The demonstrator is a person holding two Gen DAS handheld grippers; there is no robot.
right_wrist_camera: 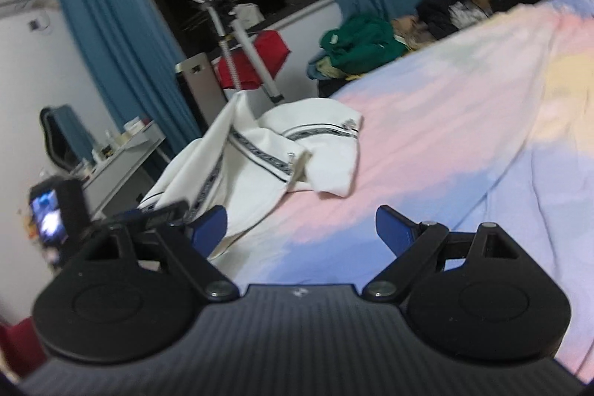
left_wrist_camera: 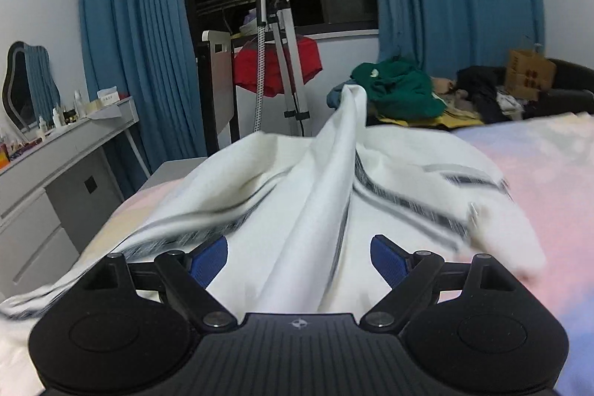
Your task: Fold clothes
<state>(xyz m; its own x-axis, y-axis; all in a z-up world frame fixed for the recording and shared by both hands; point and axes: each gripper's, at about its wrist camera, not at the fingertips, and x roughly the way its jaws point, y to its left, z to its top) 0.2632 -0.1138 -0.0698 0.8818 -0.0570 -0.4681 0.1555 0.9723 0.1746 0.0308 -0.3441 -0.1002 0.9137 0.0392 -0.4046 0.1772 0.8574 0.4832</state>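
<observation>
On the pastel bedspread (right_wrist_camera: 427, 121), a white zip jacket (right_wrist_camera: 267, 151) is spread, bunched into a ridge running away from the left tool (left_wrist_camera: 299, 255), which is spread wide over it; the right tool (right_wrist_camera: 300, 229), likewise gaping and empty, is held farther off, the jacket lying to its front-left.

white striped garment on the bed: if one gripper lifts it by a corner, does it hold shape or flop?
Likely flops: the white garment lies crumpled in soft folds on the bedspread, one ridge peaking up and draping down. Probably light, since the thin folds sag loosely. Its zipper pull may swing. The left gripper and right gripper are open.
</observation>
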